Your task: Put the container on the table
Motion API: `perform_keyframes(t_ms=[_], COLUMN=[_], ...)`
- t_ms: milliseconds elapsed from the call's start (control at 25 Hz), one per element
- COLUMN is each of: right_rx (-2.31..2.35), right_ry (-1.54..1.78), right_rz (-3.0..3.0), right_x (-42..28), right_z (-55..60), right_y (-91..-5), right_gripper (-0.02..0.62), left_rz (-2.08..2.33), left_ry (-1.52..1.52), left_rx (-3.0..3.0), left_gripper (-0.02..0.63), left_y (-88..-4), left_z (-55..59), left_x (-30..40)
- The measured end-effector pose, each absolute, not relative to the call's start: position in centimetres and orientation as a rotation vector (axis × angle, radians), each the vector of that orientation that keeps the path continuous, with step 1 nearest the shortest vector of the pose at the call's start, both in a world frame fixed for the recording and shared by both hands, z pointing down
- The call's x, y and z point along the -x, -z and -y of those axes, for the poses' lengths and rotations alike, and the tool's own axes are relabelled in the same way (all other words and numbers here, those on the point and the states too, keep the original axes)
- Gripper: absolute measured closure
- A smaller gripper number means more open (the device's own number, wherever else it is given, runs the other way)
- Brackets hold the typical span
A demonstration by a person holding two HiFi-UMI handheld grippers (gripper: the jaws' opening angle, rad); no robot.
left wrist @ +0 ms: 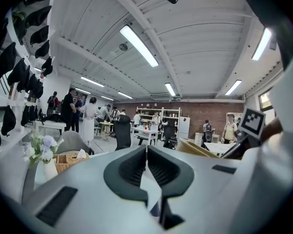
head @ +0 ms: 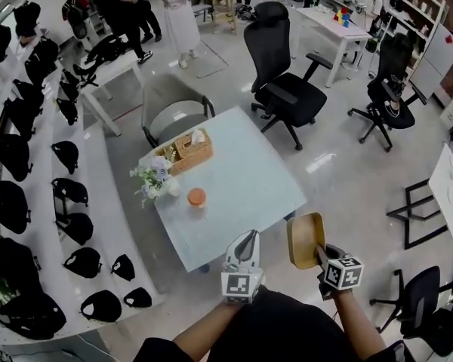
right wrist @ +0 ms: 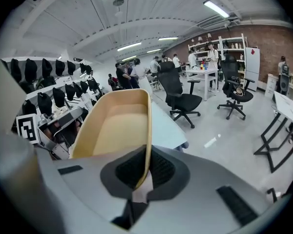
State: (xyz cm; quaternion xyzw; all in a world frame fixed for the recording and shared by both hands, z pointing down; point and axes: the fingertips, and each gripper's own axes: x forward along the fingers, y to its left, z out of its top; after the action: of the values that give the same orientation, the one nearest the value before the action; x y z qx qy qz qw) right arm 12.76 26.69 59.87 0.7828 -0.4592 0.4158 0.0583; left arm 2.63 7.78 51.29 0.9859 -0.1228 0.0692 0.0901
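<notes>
- the container (head: 306,238) hangs in the air off the near right edge of the tabletop (head: 241,173), over the floor and not yet above it.
- my right gripper (right wrist: 145,172) has its fingers clamped on the container's thin side wall, near one end, so it stands tipped up on edge.
- my left gripper (head: 249,240) is empty, its fingers pressed together with nothing between them.
- to do this step well, i'd carry the container in over the bare near half of the tabletop, roll it until the base faces down, lower it until it sits flat, and only then let go.
- i'd keep it well apart from the orange cup (head: 197,196), the flower vase (head: 157,176) and the wicker basket (head: 190,148) on the far left side.
- a one-sided hold on a thin wall could let it swing or slip, so i judge a slow roll is safest.
- the container is tan, shallow and tray-like, with rounded corners and a smooth matte inside; it looks light and stiff.
- the tabletop is pale, flat and slightly glossy, so i expect the container could slide if dropped.
</notes>
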Motion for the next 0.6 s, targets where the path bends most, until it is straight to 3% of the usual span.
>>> perform_keyframes(t_ms=[600], right_rx=[-2.244], right_ry=[-1.466], right_rz=[1.446], right_x=[-14.0], right_z=[-21.4], right_y=[-63.6], right_gripper=[0.595], left_rz=[0.585], left_ry=[-0.281], left_rx=[-2.800], left_gripper=[0.592], left_y=[-54.2], left_z=[-3.0], left_x=[-0.4])
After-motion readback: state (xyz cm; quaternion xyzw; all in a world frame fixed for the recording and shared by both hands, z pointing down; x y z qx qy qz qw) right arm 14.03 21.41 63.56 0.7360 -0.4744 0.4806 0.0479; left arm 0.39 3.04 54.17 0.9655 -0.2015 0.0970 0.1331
